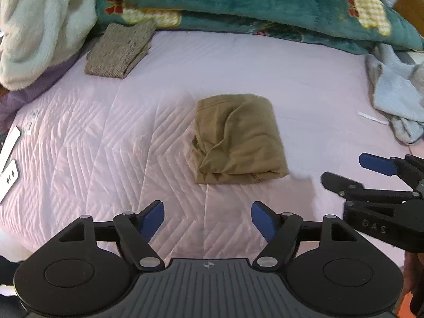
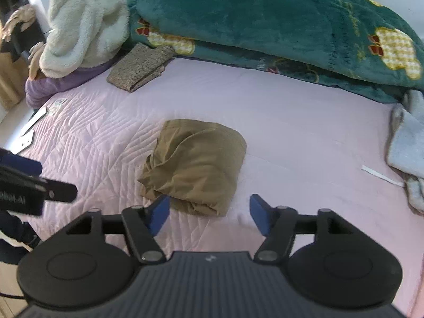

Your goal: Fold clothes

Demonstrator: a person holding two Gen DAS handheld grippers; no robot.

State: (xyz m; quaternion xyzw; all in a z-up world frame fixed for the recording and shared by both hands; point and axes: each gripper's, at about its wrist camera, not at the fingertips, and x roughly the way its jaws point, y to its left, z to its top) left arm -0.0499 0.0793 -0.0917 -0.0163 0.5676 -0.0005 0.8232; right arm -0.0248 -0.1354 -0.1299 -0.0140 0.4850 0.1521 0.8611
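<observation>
Hidden: the right edge of the grey cloth (image 1: 394, 92) runs out of both views, so I cannot tell its full shape. The white items (image 1: 9, 156) at the left bed edge are cut off and I cannot identify them.
Hard to make out: in the right wrist view the left gripper (image 2: 34, 182) is a blurred black and blue shape at the left border.
Left gripper (image 1: 206, 218): I read its fingers as spread apart, holding nothing, above bare quilt short of the tan garment.
Right gripper (image 2: 209, 218): fingers spread apart, nothing between them; the left blue pad (image 2: 159, 212) overlaps the garment's near edge in view, contact not confirmed.
Garment (image 1: 238, 139): tan, folded into a compact block, lying mid-bed, near corners loose and wrinkled.
Open room: bare quilt (image 1: 92, 145) on every side of the garment, widest to its left.
Edges: a teal blanket (image 1: 251, 8) bounds the far side; a white fleece (image 1: 39, 23) over purple fabric (image 1: 34, 90) fills the far left corner.
Other folded item: a speckled knit (image 1: 119, 50), flat, beside the fleece and touching the blanket edge.
Surface: pale pink quilt, chevron stitching at left, smooth at right.
Loose item: a white strip (image 2: 381, 176) lies near the grey cloth.
</observation>
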